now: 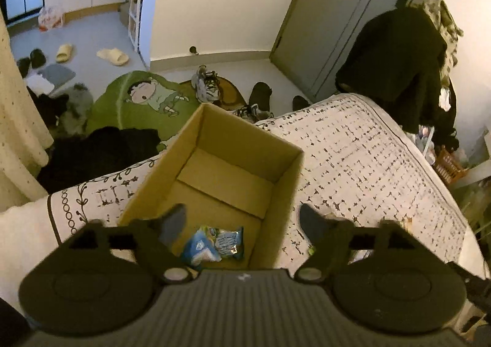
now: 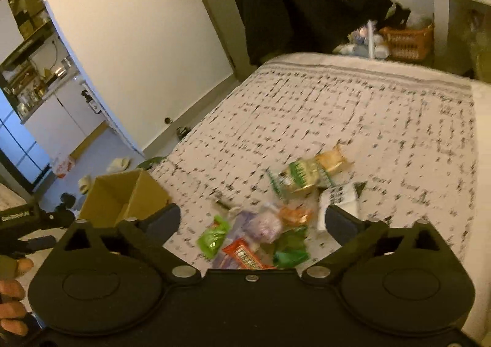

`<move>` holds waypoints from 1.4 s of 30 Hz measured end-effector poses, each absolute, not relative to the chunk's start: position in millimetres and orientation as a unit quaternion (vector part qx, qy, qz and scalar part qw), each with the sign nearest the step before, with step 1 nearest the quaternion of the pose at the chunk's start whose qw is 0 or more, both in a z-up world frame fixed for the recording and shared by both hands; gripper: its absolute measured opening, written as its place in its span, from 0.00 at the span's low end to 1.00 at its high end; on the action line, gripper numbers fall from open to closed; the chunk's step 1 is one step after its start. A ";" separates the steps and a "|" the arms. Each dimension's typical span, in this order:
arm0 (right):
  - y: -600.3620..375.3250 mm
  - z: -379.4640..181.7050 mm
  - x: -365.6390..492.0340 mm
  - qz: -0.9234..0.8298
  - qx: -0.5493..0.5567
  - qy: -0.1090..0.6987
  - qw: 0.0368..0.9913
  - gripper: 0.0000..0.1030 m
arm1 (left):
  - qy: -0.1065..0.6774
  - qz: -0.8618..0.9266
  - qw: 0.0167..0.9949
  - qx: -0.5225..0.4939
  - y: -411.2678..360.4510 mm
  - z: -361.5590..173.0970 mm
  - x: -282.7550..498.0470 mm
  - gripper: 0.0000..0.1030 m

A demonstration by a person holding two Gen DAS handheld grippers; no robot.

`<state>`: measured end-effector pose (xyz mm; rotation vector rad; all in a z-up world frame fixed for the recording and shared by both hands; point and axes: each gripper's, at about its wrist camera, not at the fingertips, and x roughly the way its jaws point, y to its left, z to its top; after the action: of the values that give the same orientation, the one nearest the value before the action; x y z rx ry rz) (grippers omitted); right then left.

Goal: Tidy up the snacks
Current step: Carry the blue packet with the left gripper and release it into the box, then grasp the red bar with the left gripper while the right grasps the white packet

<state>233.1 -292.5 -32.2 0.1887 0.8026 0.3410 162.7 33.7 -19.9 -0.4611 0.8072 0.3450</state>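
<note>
— Both tongs empty? 
— Yes: left gripper gapes wide above the cardboard box, one blue packet inside; right gripper, equally spread, hovers over the snack pile on the bed.
— Advice? 
— Single out the red bar (neighbours crowd it); clothes and shoes litter the floor.

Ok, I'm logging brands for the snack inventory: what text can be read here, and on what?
"GenRobot.AI": black device, right wrist view's left edge.
Red packet: white lettering, too blurred.
Blue packet in the cardboard box: print unreadable.
Green-and-white packet: blurred.
</note>
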 end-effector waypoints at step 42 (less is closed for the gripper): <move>-351.2 -104.2 287.6 0.075 0.134 0.455 0.877 0.73 | 0.472 0.041 0.835 -0.278 -118.4 -118.3 223.0 0.48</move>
<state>287.6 -351.2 -104.2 0.2800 0.9486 0.1572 223.0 -118.4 -118.3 -0.5891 0.9997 0.0872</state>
